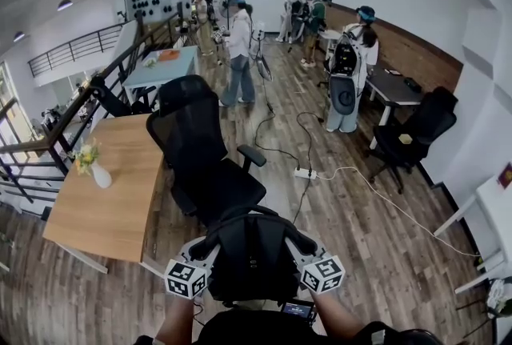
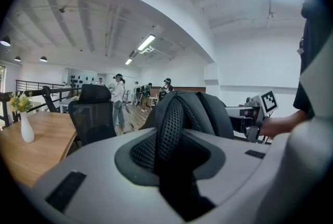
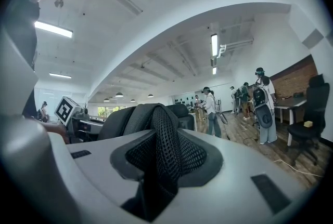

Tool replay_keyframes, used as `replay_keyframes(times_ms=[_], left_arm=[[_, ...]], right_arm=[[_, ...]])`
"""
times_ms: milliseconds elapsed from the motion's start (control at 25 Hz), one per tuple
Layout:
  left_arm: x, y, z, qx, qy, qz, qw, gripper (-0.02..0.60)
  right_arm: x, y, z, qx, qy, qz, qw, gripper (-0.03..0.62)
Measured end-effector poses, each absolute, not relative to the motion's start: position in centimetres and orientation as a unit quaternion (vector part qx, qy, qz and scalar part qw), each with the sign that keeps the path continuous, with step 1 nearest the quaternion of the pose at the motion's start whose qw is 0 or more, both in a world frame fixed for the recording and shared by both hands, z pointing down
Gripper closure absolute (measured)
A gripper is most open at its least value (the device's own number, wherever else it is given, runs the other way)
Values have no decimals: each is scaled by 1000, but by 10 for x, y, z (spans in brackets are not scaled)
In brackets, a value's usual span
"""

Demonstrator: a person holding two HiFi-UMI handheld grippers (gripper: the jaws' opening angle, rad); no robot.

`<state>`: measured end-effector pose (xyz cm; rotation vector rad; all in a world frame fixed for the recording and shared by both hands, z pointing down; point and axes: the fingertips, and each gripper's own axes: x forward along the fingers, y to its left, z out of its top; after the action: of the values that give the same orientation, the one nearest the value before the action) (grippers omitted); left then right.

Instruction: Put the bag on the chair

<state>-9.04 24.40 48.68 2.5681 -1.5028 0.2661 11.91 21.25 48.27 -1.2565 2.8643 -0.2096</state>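
I hold a black backpack (image 1: 252,259) low in front of me, just short of the black office chair (image 1: 210,167), whose seat (image 1: 222,190) faces me. My left gripper (image 1: 212,242) is shut on the bag's left mesh shoulder strap (image 2: 174,124). On the other side my right gripper (image 1: 294,240) is shut on the right strap (image 3: 164,147). In the left gripper view the strap runs through the jaws of the left gripper (image 2: 171,166), with the chair (image 2: 93,114) beyond. The right gripper (image 3: 156,181) pinches its strap the same way in its own view.
A wooden table (image 1: 120,199) with a white vase of flowers (image 1: 100,174) stands left of the chair. A power strip and cables (image 1: 304,173) lie on the floor to the right. Another black chair (image 1: 412,135) and a desk stand far right. Several people stand at the back.
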Motion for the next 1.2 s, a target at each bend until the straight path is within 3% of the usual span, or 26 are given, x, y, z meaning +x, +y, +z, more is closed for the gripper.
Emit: replay_keyframes(times_ms=[1200], left_arm=[[-137,6,478,866,-491,64,71,471]], right_arm=[[74,-19,469,-402,914,-50,2,470]])
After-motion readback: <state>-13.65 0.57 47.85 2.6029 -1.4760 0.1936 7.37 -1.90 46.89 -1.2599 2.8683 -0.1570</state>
